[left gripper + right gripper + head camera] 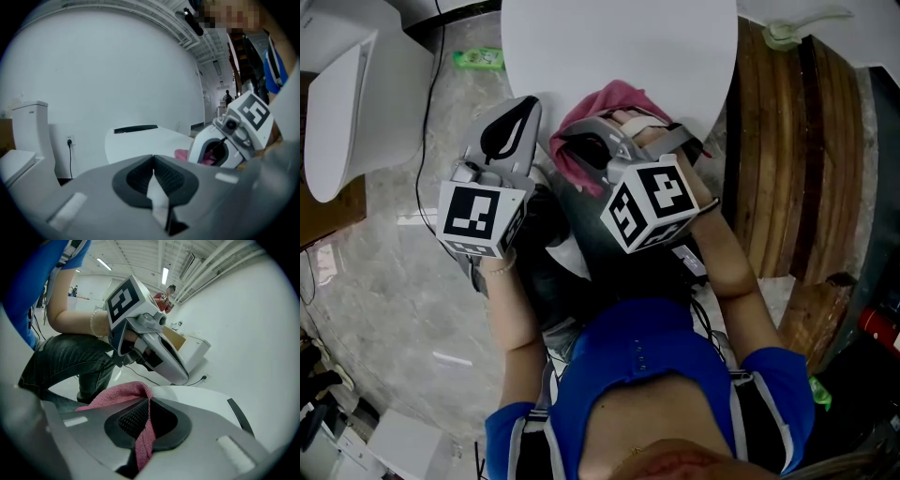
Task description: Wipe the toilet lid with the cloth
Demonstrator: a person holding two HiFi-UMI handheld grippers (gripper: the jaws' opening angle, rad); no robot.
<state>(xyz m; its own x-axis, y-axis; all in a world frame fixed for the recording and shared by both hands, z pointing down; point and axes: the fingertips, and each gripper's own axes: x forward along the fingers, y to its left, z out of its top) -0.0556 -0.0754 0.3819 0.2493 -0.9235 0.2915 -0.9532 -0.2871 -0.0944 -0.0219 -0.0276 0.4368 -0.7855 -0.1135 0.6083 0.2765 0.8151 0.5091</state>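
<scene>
My right hand-held gripper (149, 414), clenched on the pink terry cloth (117, 397) at the near edge of the white oval toilet lid (619, 47) just ahead, should, I judge, press it flat and sweep evenly; my left hand-held gripper (152, 178) sits closed, empty, alongside.

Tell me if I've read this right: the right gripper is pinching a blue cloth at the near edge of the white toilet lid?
Not quite: the cloth is pink, not blue. The right gripper view shows it clamped between the jaws of the right gripper. The rest holds: in the head view it sits at the near edge of the white toilet lid.
</scene>
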